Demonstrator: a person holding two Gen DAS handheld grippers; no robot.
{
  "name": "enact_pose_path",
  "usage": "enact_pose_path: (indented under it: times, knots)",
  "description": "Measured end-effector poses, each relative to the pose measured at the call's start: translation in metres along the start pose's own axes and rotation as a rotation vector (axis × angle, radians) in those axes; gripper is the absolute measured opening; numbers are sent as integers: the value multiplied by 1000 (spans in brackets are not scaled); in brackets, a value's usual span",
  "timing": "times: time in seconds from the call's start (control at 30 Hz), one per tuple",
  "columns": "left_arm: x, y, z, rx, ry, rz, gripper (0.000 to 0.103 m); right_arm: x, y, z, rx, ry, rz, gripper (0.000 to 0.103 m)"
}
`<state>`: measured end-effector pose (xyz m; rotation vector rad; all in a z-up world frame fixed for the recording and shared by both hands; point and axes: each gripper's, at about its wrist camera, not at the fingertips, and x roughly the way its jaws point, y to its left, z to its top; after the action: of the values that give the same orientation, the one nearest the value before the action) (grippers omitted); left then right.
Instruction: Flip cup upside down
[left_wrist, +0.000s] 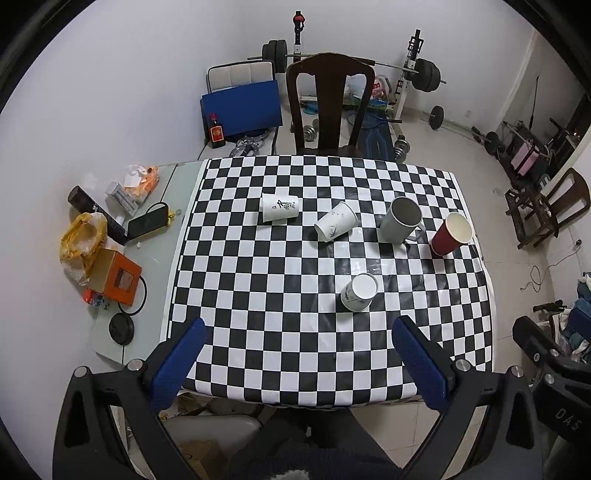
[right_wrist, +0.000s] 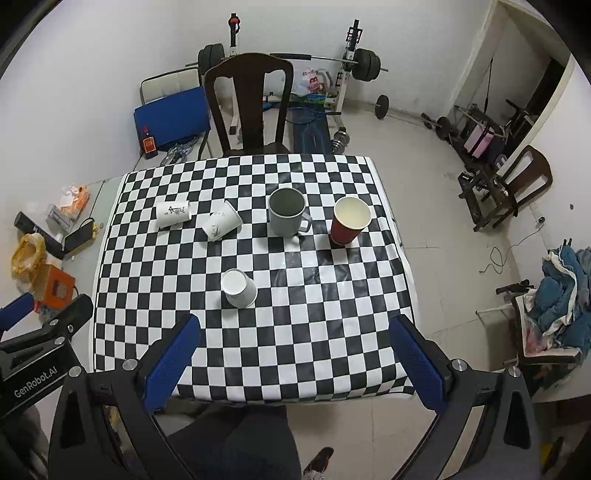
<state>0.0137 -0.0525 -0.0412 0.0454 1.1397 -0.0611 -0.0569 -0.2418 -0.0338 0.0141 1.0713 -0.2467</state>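
Both my left gripper (left_wrist: 297, 345) and right gripper (right_wrist: 295, 341) hang spread wide with nothing between the blue pads, above the near edge of the black-and-white checkered tablecloth (right_wrist: 295, 332). Across it from the left: a white paper cup with dark lettering (right_wrist: 173, 213) lying on its side, a second white printed paper cup (right_wrist: 221, 225) tipped over, a white paper cup standing base-up (right_wrist: 239, 288) nearer me, an upright grey handled mug (right_wrist: 287, 211), and an upright red paper cup (right_wrist: 349, 220).

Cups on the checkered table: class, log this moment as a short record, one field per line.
Upright, mouth up: grey mug; red cup
On their sides: two white cups
Nearest white cup: standing, white disc on top; which end, cannot tell
Left gripper: open, holds nothing
Right gripper: open, holds nothing
Surface: checkered table
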Motion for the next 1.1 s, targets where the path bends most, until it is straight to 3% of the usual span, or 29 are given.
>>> enact_pose_path:
  times: [1.1]
  knots:
    - [-8, 1, 1, 7, -1, 6, 103, -6, 4, -5, -13, 34, 34, 103]
